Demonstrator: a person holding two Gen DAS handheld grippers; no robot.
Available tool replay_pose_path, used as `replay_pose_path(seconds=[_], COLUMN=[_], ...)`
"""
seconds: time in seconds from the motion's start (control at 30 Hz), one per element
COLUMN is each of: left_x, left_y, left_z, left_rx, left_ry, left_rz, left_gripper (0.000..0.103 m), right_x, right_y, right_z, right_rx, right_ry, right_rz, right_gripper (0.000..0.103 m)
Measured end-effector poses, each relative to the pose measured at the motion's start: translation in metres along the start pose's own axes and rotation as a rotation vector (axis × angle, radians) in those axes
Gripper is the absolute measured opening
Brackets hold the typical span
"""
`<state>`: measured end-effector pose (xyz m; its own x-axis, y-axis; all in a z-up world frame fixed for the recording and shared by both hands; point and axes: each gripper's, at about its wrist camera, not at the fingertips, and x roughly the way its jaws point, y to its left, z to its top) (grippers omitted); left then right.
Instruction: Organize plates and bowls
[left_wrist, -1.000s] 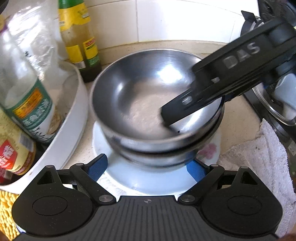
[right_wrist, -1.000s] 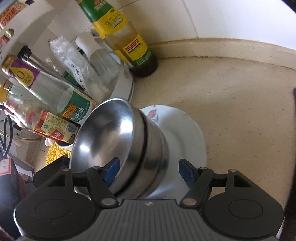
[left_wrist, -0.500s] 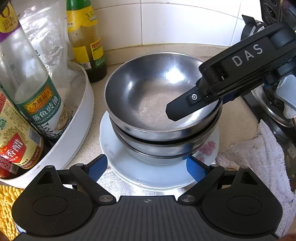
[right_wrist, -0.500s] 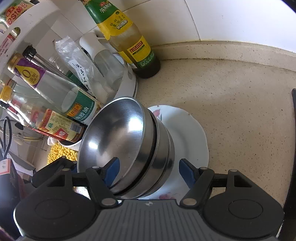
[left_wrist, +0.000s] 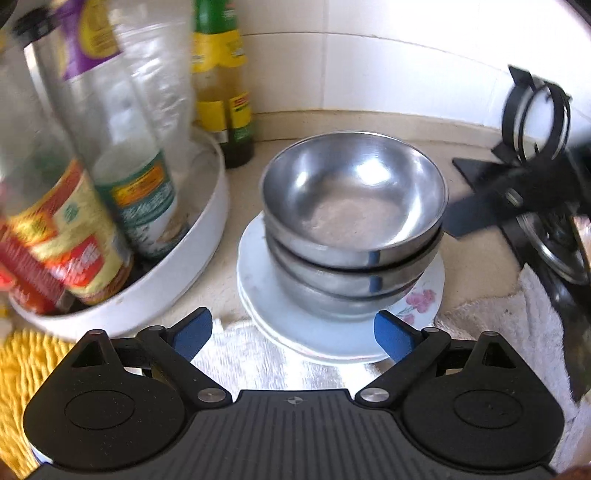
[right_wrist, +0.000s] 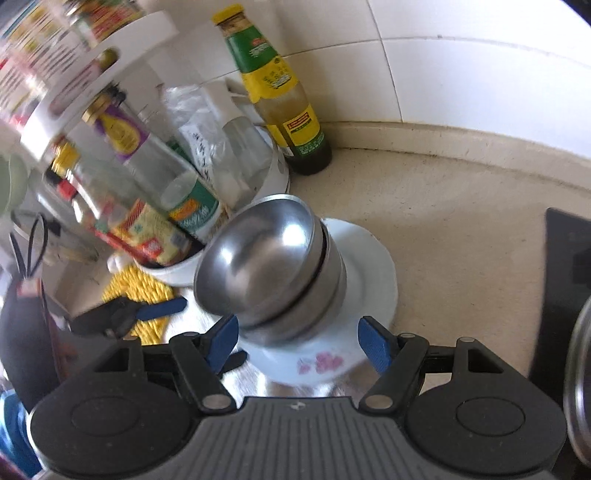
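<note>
White wall tiles and a speckled beige table (left_wrist: 461, 147) back the left wrist view. Three nested stainless-steel bowls (left_wrist: 352, 206) sit on a stack of white flower-printed plates (left_wrist: 424, 295), beside a round white tray of sauce bottles (left_wrist: 207, 240). A moment ago the right tool (left_wrist: 476, 218) reached over the top bowl's rim; now its dark finger is clear of the bowl, off to the right. The left tool (left_wrist: 291, 338) has also drawn back and up, its blue pads spread wide with nothing between them.

From the right wrist view, the same bowls (right_wrist: 269, 266) stand on the plates (right_wrist: 373, 266), and the right tool (right_wrist: 295, 341) gapes empty. With both tools withdrawn, the stack looks finished and settled, so this placement seems complete.
</note>
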<state>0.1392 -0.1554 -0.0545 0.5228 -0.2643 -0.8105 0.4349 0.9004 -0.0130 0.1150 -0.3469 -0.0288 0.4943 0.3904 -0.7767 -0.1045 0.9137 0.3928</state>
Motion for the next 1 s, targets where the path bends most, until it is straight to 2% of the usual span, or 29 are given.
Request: replay_pose_path(seconds=[0.13,0.2,0.3,0.43,0.63,0.73,0.8,0.9,0.93,1.0], left_x=[-0.013,-0.023,-0.031,-0.046,-0.070,-0.079,-0.093,-0.110,-0.109,-0.101], left_y=[0.002,-0.001,-0.008,-0.015,-0.010,-0.006,-0.003,0.006,0.008,0.006], left_z=[-0.012,-0.016,-0.018,-0.027,-0.045,-0.047,-0.050,-0.057,-0.056,-0.050], left_rx=[-0.073,-0.064,-0.031,-0.006,0.009,0.024,0.014,-0.038,-0.047,-0.020], left_ry=[0.000,-0.015,-0.042,-0.053,-0.095,-0.125,-0.178,-0.275,-0.275,-0.226], left_rz=[-0.011,-0.004,0.021,0.053,0.063,0.110,0.133,0.115,0.101,0.105], left_gripper=[0.100,0.100,0.103,0.103,0.103,0.103,0.103,0.103,0.103,0.103], right_x=[-0.018,-0.026,-0.036,-0.044,-0.053,-0.058,-0.063,-0.068,-0.067,-0.064], right_y=[0.009,0.016,0.032,0.052,0.066,0.074,0.080,0.084,0.084,0.084], right_z=[-0.027,-0.042,-0.065,-0.091,-0.125,-0.133,-0.136,-0.142,-0.143,-0.143], right_rx=[-0.015,-0.008,-0.006,0.030,0.123,0.133,0.129,0.124,0.131,0.141], right_ry=[-0.026,-0.035,-0.060,-0.098,-0.159,-0.186,-0.212,-0.257,-0.257,-0.245], right_rz=[-0.038,-0.059,-0.139,-0.179,-0.157,-0.168,-0.177,-0.186,-0.183,-0.177], right_gripper=[0.090,0.090,0.091,0.091,0.092,0.092,0.092,0.097,0.097,0.097])
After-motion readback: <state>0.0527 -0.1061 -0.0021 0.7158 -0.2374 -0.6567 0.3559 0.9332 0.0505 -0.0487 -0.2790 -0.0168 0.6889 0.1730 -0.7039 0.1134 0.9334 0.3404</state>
